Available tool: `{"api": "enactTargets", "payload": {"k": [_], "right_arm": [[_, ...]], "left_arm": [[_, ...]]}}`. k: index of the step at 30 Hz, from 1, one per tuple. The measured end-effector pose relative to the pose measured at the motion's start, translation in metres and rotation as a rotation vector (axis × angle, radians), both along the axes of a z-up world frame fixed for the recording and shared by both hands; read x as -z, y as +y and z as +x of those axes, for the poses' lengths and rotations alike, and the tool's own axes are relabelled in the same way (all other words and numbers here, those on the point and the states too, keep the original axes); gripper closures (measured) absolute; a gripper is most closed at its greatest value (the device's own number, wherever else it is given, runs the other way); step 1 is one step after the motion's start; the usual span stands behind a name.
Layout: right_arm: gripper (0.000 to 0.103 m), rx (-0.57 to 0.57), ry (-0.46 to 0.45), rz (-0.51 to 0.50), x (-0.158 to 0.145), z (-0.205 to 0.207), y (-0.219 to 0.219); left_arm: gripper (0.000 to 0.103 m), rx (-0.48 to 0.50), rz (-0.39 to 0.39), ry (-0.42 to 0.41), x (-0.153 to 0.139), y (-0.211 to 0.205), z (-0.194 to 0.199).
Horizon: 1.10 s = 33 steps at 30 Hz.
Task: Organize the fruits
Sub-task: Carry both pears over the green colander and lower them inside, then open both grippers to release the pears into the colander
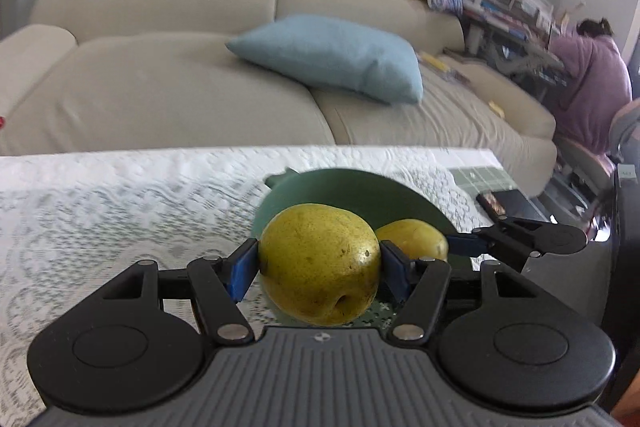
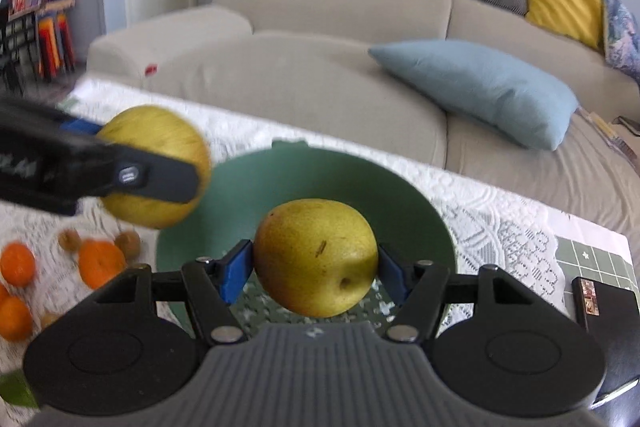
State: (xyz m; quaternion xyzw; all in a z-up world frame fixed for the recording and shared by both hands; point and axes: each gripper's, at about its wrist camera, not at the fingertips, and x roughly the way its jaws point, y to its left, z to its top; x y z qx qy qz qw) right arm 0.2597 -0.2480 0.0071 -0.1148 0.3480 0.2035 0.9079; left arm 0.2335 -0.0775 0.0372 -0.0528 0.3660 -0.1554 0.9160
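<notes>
The left gripper (image 1: 319, 263) is closed on a yellow-green pear (image 1: 320, 263); both blue pads (image 1: 242, 273) press its sides, and the fruit is carried in the air above the near left part of the green bowl (image 1: 352, 195). The right gripper (image 2: 314, 269) grips a second pear (image 2: 316, 257) in the same way, directly over the bowl's hollow.

In the right wrist view the left gripper comes in from the left edge with its pear just outside the bowl's left rim, and the two pears are near each other but apart.

The bowl stands on a counter (image 1: 120, 195) covered with a white lace cloth. Its far rim is close to the counter's far edge, behind which is a beige sofa (image 1: 160, 87).

To the left of the bowl lie oranges (image 2: 100, 263) and small brown fruits (image 2: 128, 243), so this side is crowded. To the right the cloth is free up to a dark flat object (image 2: 600, 307) at the right corner.
</notes>
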Motion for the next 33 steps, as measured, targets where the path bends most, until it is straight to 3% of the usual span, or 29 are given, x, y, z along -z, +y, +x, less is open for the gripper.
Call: {"api": "enactTargets", "payload": {"k": [7, 17, 26, 33], "right_arm": [[0.039, -0.054, 0.089, -0.074, 0.016, 0.018, 0.006], [0.039, -0.044, 0.227, -0.009, 0.023, 0.036, -0.003], [0.039, -0.06, 0.208, -0.024, 0.021, 0.03, -0.001], [0.037, -0.058, 0.202, -0.029, 0.021, 0.029, -0.009]], "left_arm": [[0.029, 0.056, 0.058, 0.132, 0.018, -0.021, 0.028], [0.029, 0.079, 0.151, 0.284, 0.03, -0.037, 0.052], [0.028, 0.088, 0.229, 0.339, 0.037, -0.045, 0.058], [0.027, 0.086, 0.226, 0.352, 0.04, -0.049, 0.058]]}}
